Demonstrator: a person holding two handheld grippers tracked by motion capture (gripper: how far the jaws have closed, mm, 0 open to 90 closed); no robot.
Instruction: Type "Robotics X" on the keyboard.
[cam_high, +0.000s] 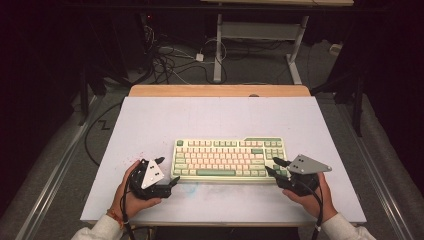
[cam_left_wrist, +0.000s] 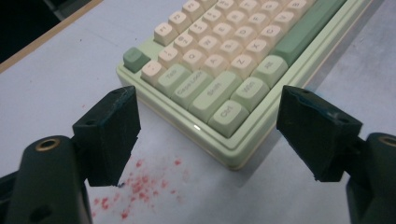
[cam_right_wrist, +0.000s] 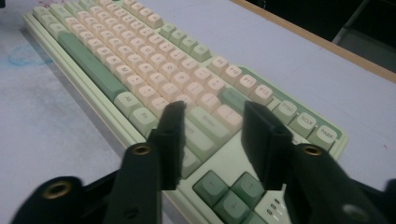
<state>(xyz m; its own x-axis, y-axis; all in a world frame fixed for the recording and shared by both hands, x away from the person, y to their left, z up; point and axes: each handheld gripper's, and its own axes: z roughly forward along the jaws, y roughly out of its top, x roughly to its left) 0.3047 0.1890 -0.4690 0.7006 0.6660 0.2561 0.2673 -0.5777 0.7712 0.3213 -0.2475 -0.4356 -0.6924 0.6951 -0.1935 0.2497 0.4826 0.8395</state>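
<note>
In the right gripper view the right gripper (cam_right_wrist: 212, 140) is blurred and its jaws hide several keys of the keyboard (cam_right_wrist: 140, 70), whose near corner runs off the bottom edge. In the left gripper view the keyboard's far end is cut off.

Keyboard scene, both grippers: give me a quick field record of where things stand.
object: keyboard, cream and green keys, flat on the table
left gripper: jaws wide, at the keyboard's near-left corner, nothing between them
right gripper: jaws partly closed, over the keyboard's right end near the arrow keys; contact with keys not clear
table marks: red specks by the left corner
held: nothing visibly gripped
</note>
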